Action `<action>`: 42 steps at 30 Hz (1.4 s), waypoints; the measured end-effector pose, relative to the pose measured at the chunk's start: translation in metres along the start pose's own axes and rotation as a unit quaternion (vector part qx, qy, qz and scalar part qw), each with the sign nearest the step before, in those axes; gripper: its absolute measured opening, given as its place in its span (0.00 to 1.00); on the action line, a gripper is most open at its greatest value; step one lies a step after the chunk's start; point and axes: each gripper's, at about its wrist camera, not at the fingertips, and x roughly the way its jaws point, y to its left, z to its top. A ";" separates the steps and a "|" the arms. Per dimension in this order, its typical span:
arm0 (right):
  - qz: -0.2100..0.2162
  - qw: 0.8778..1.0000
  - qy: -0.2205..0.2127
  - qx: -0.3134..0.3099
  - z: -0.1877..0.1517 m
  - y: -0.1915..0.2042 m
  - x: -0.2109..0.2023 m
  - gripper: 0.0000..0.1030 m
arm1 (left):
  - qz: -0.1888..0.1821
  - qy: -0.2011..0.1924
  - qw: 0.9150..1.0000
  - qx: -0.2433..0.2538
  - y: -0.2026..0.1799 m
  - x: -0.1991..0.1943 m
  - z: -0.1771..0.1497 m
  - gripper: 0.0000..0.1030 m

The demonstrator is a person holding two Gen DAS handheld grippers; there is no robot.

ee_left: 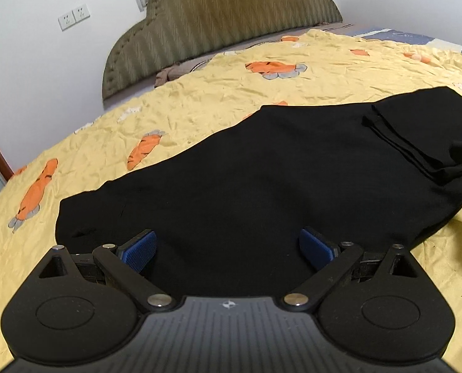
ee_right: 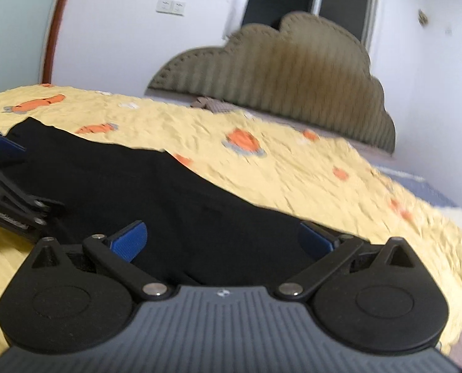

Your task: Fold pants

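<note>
Both my grippers gape wide: left gripper and right gripper over the black fabric pants, which lie on the yellow carrot-print bedspread. Only the left view shows the folded-over leg end; only the right shows the other gripper.

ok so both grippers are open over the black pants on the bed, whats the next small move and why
Probably lower both and close on the near edge. The left gripper and right gripper both hang open with black pants fabric between their fingers, gripping nothing. The pants lie long across the yellow bedspread, one end already doubled over, so another fold seems due.
</note>
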 end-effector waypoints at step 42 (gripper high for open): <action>0.201 0.939 -0.041 -0.275 0.000 0.153 -0.006 0.12 | 0.026 0.018 0.991 -0.133 0.063 -0.019 -0.001 0.96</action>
